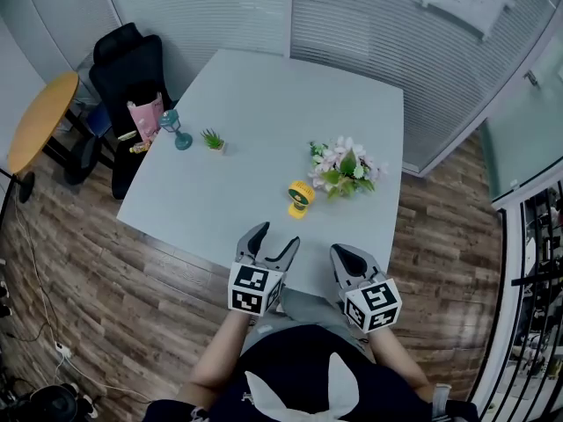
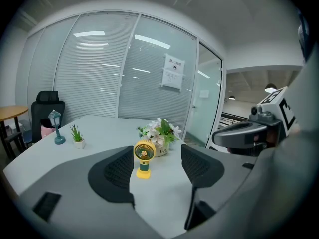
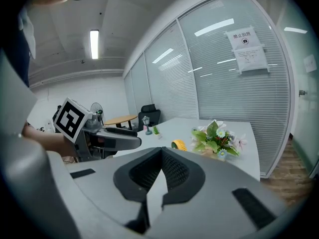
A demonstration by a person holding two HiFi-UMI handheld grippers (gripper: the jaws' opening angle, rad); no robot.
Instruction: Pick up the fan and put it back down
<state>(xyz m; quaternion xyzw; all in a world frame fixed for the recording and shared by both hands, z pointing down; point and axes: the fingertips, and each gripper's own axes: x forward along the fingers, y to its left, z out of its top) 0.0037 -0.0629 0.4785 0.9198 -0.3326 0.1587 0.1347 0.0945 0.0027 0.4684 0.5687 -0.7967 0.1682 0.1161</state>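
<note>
Left claw (image 1: 274, 240): jaws wide apart with nothing between them, held over the near edge of the table (image 1: 255, 95).
Right claw (image 1: 345, 255): jaws closed together and empty, beside the left one at the same edge.
Fan (image 1: 300, 198): yellow, standing upright on the table, nearer the near edge, ahead of both claws and apart from them.
Flowers (image 1: 345, 170): just beside the fan, toward the right edge.
Potted plant (image 1: 213, 139): near the left edge.
Chair (image 1: 123, 69): black, off the far left corner.
</note>
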